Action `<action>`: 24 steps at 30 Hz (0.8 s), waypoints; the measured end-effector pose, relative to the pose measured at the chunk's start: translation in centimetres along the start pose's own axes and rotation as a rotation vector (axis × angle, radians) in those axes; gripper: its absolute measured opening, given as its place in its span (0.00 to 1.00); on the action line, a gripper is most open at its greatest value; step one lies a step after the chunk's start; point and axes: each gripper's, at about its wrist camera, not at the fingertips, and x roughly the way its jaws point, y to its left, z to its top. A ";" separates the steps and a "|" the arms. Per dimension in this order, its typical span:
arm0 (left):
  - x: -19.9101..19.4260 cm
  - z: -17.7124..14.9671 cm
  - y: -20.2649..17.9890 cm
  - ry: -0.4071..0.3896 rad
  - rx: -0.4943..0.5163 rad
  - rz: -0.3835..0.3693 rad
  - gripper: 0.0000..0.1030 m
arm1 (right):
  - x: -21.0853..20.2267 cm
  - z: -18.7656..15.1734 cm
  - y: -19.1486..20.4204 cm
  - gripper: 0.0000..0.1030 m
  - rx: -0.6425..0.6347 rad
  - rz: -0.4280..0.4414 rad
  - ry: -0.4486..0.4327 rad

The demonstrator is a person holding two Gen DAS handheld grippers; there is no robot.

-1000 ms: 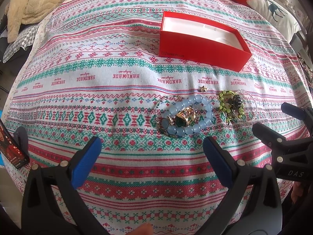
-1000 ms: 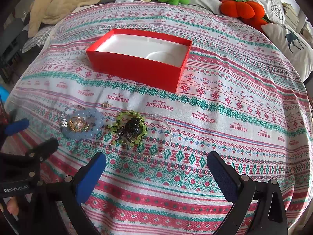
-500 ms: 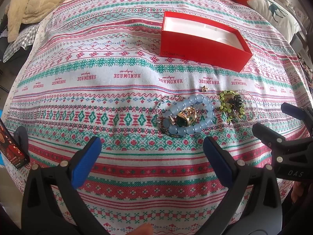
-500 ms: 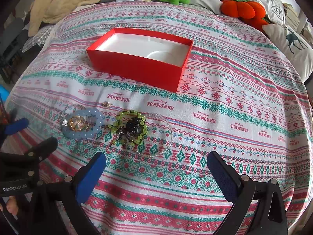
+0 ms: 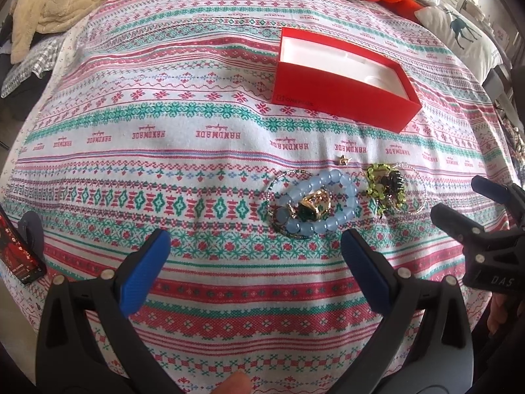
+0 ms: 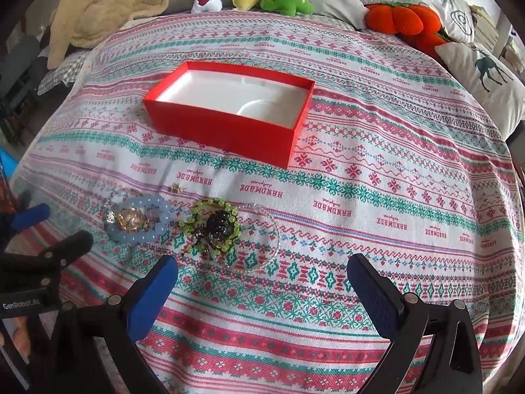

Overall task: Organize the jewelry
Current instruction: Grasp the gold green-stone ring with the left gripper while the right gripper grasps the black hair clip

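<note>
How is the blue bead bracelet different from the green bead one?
The blue bead bracelet has big, smooth pale beads; the green bead bracelet has tiny yellow-green ones. The blue one rings a gold piece, the green one a dark beaded clump. The blue one lies farther left. Both lie on the patterned cloth, outside the red box.

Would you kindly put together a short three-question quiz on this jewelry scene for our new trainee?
1. True or false: the red box already holds jewelry.
2. Which piece lies nearer the left claw: A) the blue bead bracelet or B) the green bead bracelet?
3. Fill in: both the left claw and the right claw are ____.

Key: 1. False, its white interior shows nothing inside. 2. A. 3. open, holding nothing.
</note>
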 end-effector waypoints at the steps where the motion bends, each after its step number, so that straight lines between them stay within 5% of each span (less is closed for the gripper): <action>1: -0.1 0.3 0.4 0.007 -0.005 -0.028 1.00 | -0.1 0.1 -0.2 1.00 0.003 0.006 -0.001; 12: 0.3 3.5 2.4 0.026 -0.078 -0.235 0.91 | 0.5 3.0 -2.0 1.00 0.046 0.094 0.032; 18: 2.1 4.2 1.9 0.069 -0.071 -0.239 0.66 | 1.8 4.0 -2.5 0.99 0.075 0.173 0.072; 24: 3.0 4.4 1.6 0.100 -0.086 -0.279 0.42 | 2.7 4.3 -1.9 0.87 0.076 0.242 0.108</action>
